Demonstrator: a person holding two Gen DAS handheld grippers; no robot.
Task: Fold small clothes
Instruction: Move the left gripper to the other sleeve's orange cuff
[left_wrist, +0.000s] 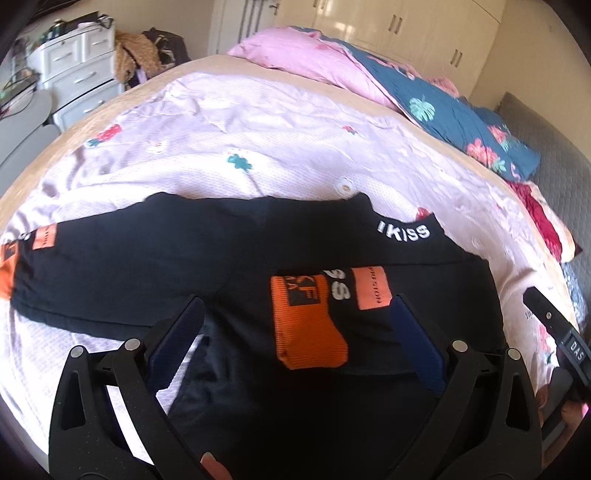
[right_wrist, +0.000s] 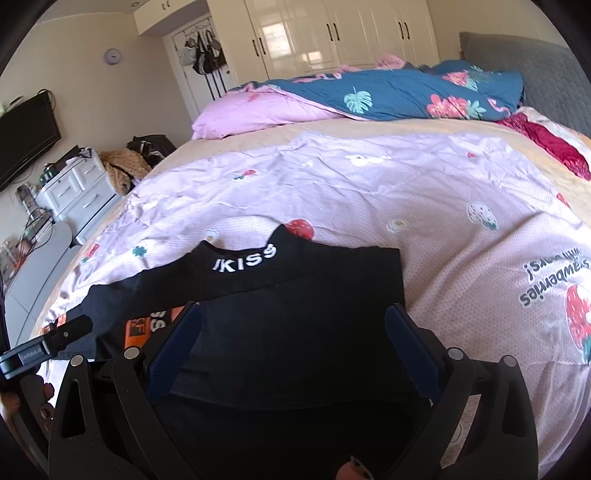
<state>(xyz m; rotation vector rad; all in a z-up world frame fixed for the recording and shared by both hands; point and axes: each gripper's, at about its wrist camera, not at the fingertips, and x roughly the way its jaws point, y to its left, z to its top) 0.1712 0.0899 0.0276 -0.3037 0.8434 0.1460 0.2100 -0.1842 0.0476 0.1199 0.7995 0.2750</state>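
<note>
The bed (right_wrist: 369, 129) filled both views, its pink strawberry-print sheet (right_wrist: 369, 192) running out of frame at the near edge. On the sheet lay the black top (right_wrist: 295, 295), collar away from the cameras; its near hem was hidden behind the gripper bodies, and its left sleeve cuff (left_wrist: 5, 273) was cut off at the frame edge. The left hand-held gripper (left_wrist: 295, 317) and the right hand-held gripper (right_wrist: 293, 325) both stood wide apart above the top, gripping nothing.
</note>
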